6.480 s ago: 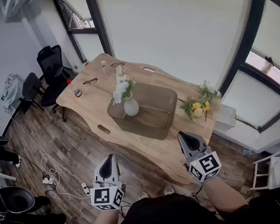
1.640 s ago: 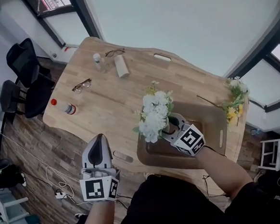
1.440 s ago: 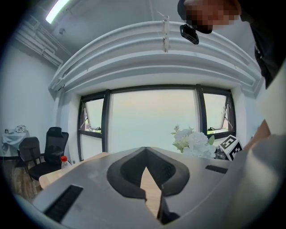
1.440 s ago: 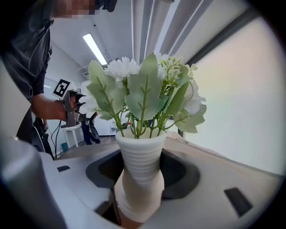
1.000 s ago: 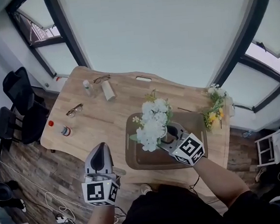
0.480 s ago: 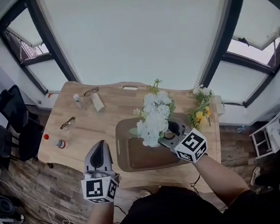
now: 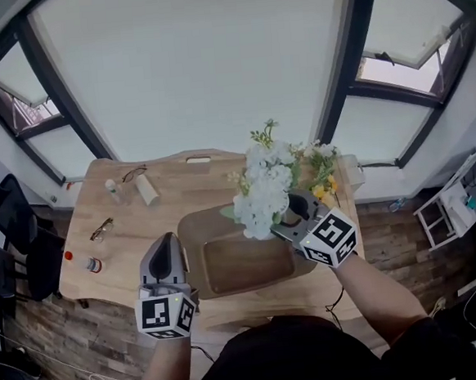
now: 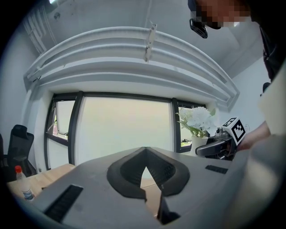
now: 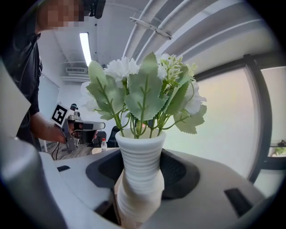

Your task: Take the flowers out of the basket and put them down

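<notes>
The right gripper (image 7: pixel 296 215) pinches the white vase (image 9: pixel 139 179) of flowers (image 7: pixel 264 193), held up over the basket (image 7: pixel 228 268). Keep it upright, clear the rim, then lower it onto bare table (image 7: pixel 127 235). The left gripper (image 7: pixel 163 242) hangs empty, jaws together.

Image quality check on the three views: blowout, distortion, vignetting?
Head view: strong fisheye bends the window frames, and the panes are blown out white. Left gripper view: the backlit window is washed out, with dark corners. Right gripper view: the vase is in focus, the ceiling lamp glares, and there is a black vignette.
</notes>
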The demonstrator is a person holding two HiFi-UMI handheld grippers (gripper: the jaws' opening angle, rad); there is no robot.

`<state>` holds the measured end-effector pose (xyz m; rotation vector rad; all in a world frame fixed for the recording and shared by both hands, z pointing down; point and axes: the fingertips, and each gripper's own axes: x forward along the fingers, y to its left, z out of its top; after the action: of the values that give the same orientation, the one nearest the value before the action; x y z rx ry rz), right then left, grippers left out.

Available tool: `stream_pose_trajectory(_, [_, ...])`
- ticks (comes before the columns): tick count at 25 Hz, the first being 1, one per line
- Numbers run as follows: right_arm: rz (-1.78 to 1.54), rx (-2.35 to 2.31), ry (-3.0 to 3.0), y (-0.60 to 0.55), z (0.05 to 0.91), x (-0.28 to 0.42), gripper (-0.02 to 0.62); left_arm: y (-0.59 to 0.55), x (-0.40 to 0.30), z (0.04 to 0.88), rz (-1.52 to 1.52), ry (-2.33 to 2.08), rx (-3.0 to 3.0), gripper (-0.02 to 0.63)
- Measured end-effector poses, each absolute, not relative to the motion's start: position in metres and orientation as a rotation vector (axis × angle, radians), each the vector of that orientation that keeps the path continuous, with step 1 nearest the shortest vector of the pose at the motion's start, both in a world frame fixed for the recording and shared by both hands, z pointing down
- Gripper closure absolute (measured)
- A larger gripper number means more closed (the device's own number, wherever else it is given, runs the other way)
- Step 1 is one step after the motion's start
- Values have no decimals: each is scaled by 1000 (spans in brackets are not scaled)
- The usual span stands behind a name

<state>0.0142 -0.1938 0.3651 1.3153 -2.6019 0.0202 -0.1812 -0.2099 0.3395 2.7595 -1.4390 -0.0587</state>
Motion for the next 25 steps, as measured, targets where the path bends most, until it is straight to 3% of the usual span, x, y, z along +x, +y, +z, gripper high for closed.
stream_pose_trajectory(25, [12,1772,-2334,-140,339,179,334,-216,-35,336,-80,-1019,2960,606])
